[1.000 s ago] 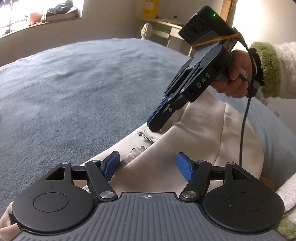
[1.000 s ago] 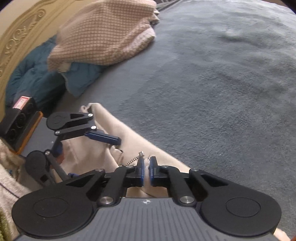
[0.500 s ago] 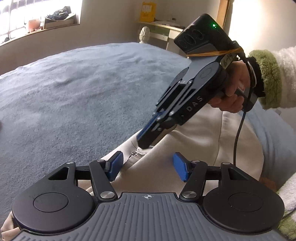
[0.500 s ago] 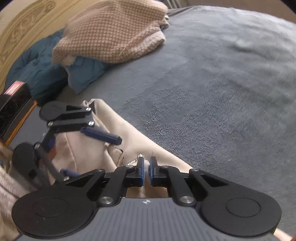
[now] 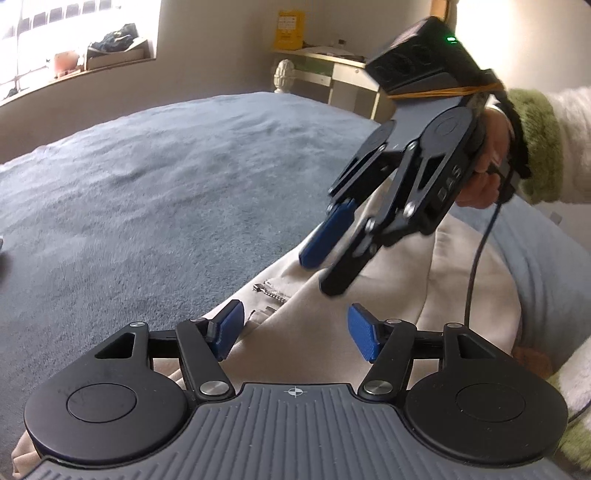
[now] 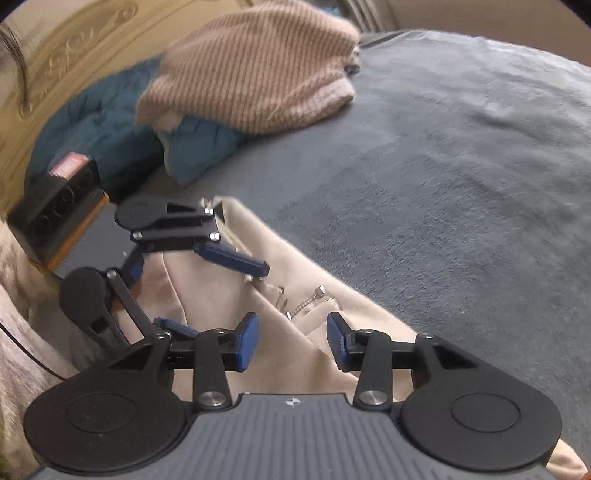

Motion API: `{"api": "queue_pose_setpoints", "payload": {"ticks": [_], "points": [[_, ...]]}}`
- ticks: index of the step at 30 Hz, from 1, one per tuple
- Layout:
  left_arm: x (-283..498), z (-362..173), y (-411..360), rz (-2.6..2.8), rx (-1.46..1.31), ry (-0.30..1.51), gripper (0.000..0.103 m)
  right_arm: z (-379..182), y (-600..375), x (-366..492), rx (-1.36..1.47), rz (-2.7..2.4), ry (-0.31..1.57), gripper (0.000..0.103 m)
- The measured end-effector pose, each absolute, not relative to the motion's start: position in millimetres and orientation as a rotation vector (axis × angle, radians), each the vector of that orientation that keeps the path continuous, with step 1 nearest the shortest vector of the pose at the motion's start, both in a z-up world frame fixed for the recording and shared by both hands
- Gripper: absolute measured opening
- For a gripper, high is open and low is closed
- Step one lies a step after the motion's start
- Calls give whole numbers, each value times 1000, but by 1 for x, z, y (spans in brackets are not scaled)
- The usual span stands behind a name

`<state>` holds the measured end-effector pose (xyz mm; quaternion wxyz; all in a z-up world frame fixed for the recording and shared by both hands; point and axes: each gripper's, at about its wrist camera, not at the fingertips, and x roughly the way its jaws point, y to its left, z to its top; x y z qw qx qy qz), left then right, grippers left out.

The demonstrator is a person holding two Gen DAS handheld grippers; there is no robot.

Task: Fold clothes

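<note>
- Left wrist view: my left gripper [image 5: 295,328] is spread wide, its blue pads [image 5: 229,328] apart with nothing between them, hanging just over the beige garment [image 5: 399,288]
- The garment lies on the grey-blue blanket [image 5: 155,192], near its close edge; a small metal zipper pull [image 5: 271,291] shows on the cloth, just ahead of my left gripper
- My right gripper [image 5: 325,266] comes in from the right above the garment, beyond the zipper pull, its two fingers parted and gripping nothing; my hand [image 5: 487,162] holds its handle, and a green-and-cream fleece cuff [image 5: 539,147] covers the wrist
- Far past the blanket stands a pale shelf [image 5: 332,74] with a yellow box [image 5: 288,29] on it
- Right wrist view: my right gripper [image 6: 291,341] is released, pads apart, over a fold of the garment [image 6: 295,354] with the zipper pull [image 6: 308,301] just ahead of it
- My left gripper [image 6: 218,291] sits to the left of the zipper pull, also spread open, one finger above the cloth and one lower
- Beyond the garment, a pink knitted sweater [image 6: 258,70] lies piled on a teal quilted jacket [image 6: 110,129] at the far side of the blanket [image 6: 461,166]
</note>
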<state>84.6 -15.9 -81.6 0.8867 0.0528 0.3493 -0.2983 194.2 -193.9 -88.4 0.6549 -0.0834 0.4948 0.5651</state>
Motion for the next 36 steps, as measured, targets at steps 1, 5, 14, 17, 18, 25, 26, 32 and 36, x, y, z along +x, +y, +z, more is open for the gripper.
{"api": "queue_pose_setpoints", "payload": {"ticks": [1,5,14,17,18,25,26,32,36], "points": [[82,-81,-17,-623,119,720,62,-90,-192,192,-217,1292,1135,43],[76,-80,-17,-630,134,705,63,-92,-188,190,-278,1292,1123,43],[66,-73,-16,-638,154,672,63,-86,-183,178,-341,1402,1154,6],[62,-74,-17,-656,165,664,63,-78,-183,164,-392,1448,1139,6],[61,-74,-17,-666,167,659,63,-76,-183,159,-411,1463,1134,6],[54,-72,-18,-757,211,644,66,-61,-180,126,-548,1558,1094,6],[52,-71,-18,-770,224,643,66,-59,-179,124,-565,1559,1089,6],[41,-76,-24,-774,328,628,43,-56,-177,117,-612,1583,1058,6],[30,-78,-29,-747,379,584,13,-55,-178,118,-596,1573,1062,6]]}}
